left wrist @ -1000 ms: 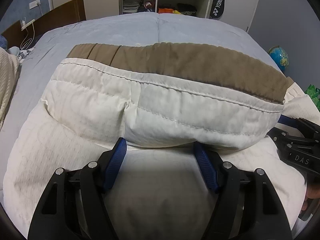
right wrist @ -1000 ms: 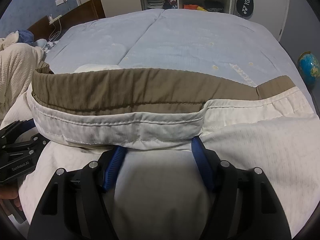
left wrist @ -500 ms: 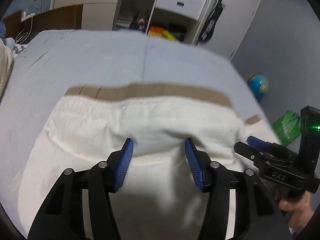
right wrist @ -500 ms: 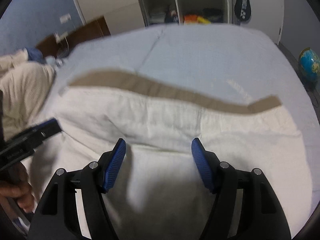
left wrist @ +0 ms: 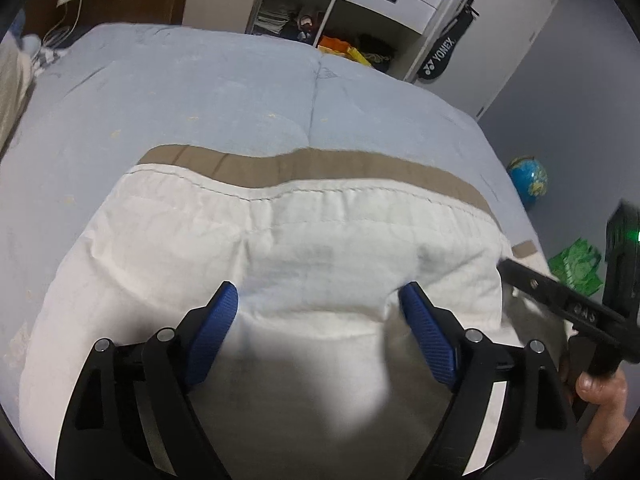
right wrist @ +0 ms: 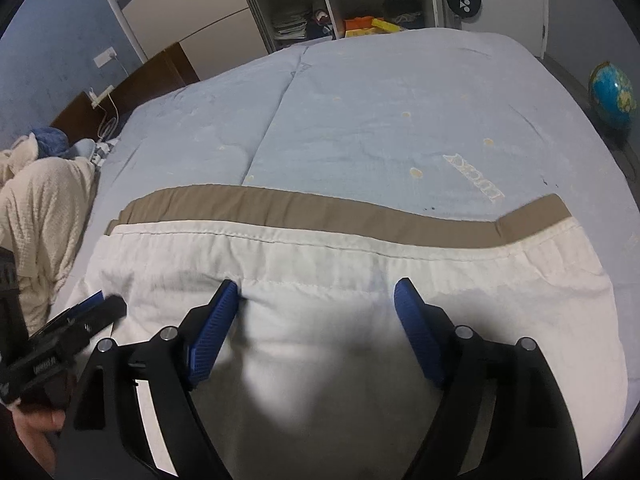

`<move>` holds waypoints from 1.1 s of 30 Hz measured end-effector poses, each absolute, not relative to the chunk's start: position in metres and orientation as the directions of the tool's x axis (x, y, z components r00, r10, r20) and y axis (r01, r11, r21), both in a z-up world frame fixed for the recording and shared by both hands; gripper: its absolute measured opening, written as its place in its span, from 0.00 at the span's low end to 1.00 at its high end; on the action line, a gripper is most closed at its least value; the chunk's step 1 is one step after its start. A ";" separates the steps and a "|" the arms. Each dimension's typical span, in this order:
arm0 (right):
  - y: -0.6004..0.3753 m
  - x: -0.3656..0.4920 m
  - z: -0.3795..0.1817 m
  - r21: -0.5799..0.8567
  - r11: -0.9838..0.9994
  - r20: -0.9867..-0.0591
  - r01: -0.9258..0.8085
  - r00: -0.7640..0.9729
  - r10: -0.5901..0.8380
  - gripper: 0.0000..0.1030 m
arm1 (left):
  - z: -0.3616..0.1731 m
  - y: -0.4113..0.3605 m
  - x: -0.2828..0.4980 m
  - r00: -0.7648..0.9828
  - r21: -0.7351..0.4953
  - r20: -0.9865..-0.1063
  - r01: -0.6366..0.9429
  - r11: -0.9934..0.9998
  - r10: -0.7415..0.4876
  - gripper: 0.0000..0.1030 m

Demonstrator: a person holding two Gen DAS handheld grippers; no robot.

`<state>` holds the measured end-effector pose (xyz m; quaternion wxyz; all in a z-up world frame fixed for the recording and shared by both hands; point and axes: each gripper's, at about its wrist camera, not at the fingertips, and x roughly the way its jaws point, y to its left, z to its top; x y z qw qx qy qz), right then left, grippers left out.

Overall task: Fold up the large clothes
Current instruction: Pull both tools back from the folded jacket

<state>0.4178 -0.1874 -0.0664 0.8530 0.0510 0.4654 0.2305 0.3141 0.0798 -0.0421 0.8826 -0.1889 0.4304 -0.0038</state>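
Left tool (left wrist: 316, 300) view alone shows green bag (left wrist: 576, 266).

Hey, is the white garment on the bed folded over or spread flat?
Folded over: the white garment lies doubled on the bed, a tan band showing beyond its stitched edge.

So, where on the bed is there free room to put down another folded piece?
Free: the blue bedspread beyond the garment's brown band, up to the shelves. Crowded: the near side under the white garment, and the left edge by the cream blanket.
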 end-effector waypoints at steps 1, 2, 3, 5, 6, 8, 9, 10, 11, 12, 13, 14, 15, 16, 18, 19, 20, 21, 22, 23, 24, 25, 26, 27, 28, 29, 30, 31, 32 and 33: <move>-0.193 0.415 -0.065 0.302 0.891 -0.768 -0.338 0.468 0.438 0.75 | -0.042 0.084 0.313 0.628 -0.348 -0.758 -0.162 0.923 -0.175 0.79; -0.202 0.411 -0.063 0.301 0.894 -0.764 -0.331 0.478 0.434 0.75 | -0.040 0.089 0.312 0.630 -0.354 -0.757 -0.171 0.920 -0.174 0.80; -0.208 0.409 -0.062 0.303 0.895 -0.761 -0.328 0.482 0.434 0.75 | -0.039 0.093 0.309 0.634 -0.357 -0.754 -0.177 0.917 -0.172 0.81; -0.236 0.397 -0.065 0.289 0.906 -0.761 -0.308 0.500 0.413 0.75 | -0.037 0.106 0.304 0.641 -0.344 -0.753 -0.192 0.919 -0.148 0.84; -0.253 0.392 -0.068 0.277 0.915 -0.765 -0.291 0.509 0.394 0.75 | -0.039 0.115 0.298 0.637 -0.302 -0.765 -0.230 0.925 -0.091 0.83; -0.279 0.382 -0.072 0.280 0.923 -0.758 -0.262 0.529 0.381 0.75 | -0.047 0.134 0.284 0.629 -0.300 -0.774 -0.272 0.914 -0.067 0.81; -0.290 0.378 -0.073 0.281 0.927 -0.757 -0.247 0.537 0.372 0.75 | -0.051 0.141 0.278 0.625 -0.311 -0.778 -0.285 0.907 -0.070 0.79; -0.305 0.373 -0.074 0.285 0.933 -0.756 -0.221 0.546 0.361 0.75 | -0.055 0.152 0.272 0.613 -0.311 -0.787 -0.304 0.900 -0.066 0.76; -0.318 0.368 -0.076 0.287 0.938 -0.758 -0.196 0.552 0.347 0.75 | -0.057 0.158 0.266 0.610 -0.304 -0.791 -0.308 0.902 -0.059 0.75; -0.326 0.364 -0.077 0.283 0.942 -0.761 -0.182 0.555 0.336 0.75 | -0.056 0.163 0.259 0.608 -0.284 -0.793 -0.308 0.908 -0.042 0.75; -0.335 0.357 -0.078 0.274 0.947 -0.766 -0.168 0.557 0.321 0.75 | -0.055 0.166 0.254 0.589 -0.238 -0.808 -0.336 0.911 0.006 0.79; -0.342 0.350 -0.078 0.277 0.946 -0.764 -0.166 0.559 0.322 0.75 | -0.056 0.172 0.248 0.574 -0.212 -0.818 -0.366 0.906 0.040 0.83; -0.348 0.342 -0.077 0.279 0.946 -0.762 -0.166 0.561 0.324 0.75 | -0.057 0.182 0.239 0.574 -0.243 -0.819 -0.387 0.889 0.026 0.83; -0.350 0.336 -0.076 0.274 0.948 -0.762 -0.163 0.565 0.317 0.75 | -0.058 0.189 0.233 0.564 -0.259 -0.825 -0.416 0.872 0.024 0.83; -0.355 0.321 -0.072 0.257 0.955 -0.767 -0.148 0.570 0.295 0.75 | -0.056 0.202 0.220 0.563 -0.295 -0.826 -0.462 0.836 0.019 0.83; -0.356 0.317 -0.070 0.261 0.954 -0.767 -0.145 0.569 0.296 0.75 | -0.052 0.208 0.213 0.566 -0.316 -0.824 -0.478 0.819 0.013 0.83; -0.359 0.313 -0.067 0.262 0.955 -0.768 -0.140 0.569 0.294 0.75 | -0.047 0.210 0.206 0.570 -0.324 -0.822 -0.488 0.810 0.014 0.83; -0.362 0.304 -0.065 0.265 0.955 -0.770 -0.131 0.568 0.292 0.75 | -0.044 0.210 0.201 0.572 -0.328 -0.820 -0.491 0.807 0.015 0.83; -0.363 0.297 -0.063 0.272 0.954 -0.768 -0.130 0.568 0.296 0.75 | -0.037 0.210 0.192 0.576 -0.337 -0.818 -0.499 0.798 0.014 0.83; -0.365 0.290 -0.062 0.275 0.953 -0.766 -0.130 0.569 0.299 0.75 | -0.032 0.208 0.188 0.580 -0.348 -0.815 -0.504 0.791 0.011 0.83; -0.367 0.281 -0.060 0.277 0.952 -0.766 -0.129 0.569 0.300 0.75 | -0.027 0.206 0.182 0.586 -0.364 -0.810 -0.506 0.782 0.002 0.83; -0.370 0.274 -0.059 0.283 0.951 -0.765 -0.127 0.568 0.304 0.75 | -0.020 0.205 0.177 0.595 -0.386 -0.804 -0.506 0.771 -0.012 0.84; -0.371 0.268 -0.058 0.293 0.948 -0.763 -0.129 0.566 0.312 0.75 | -0.015 0.202 0.170 0.600 -0.398 -0.800 -0.504 0.766 -0.021 0.84; -0.372 0.258 -0.056 0.303 0.944 -0.761 -0.132 0.562 0.323 0.75 | -0.011 0.200 0.165 0.603 -0.405 -0.798 -0.500 0.766 -0.028 0.85; -0.373 0.253 -0.055 0.307 0.942 -0.760 -0.133 0.562 0.327 0.75 | -0.005 0.194 0.161 0.607 -0.408 -0.794 -0.487 0.773 -0.036 0.87; -0.373 0.247 -0.053 0.313 0.940 -0.758 -0.136 0.561 0.333 0.75 | 0.002 0.186 0.156 0.610 -0.397 -0.792 -0.469 0.789 -0.036 0.89; -0.373 0.241 -0.051 0.318 0.938 -0.756 -0.139 0.559 0.340 0.75 | 0.009 0.177 0.151 0.609 -0.366 -0.793 -0.452 0.814 -0.019 0.90; -0.373 0.232 -0.049 0.321 0.936 -0.755 -0.143 0.558 0.344 0.75 | 0.013 0.171 0.150 0.607 -0.336 -0.795 -0.438 0.834 -0.002 0.91; -0.373 0.227 -0.048 0.322 0.936 -0.754 -0.145 0.558 0.346 0.77 | 0.019 0.161 0.145 0.609 -0.300 -0.793 -0.417 0.858 0.018 0.92; -0.373 0.220 -0.046 0.325 0.934 -0.752 -0.147 0.560 0.349 0.80 | 0.026 0.152 0.140 0.615 -0.271 -0.788 -0.396 0.877 0.034 0.93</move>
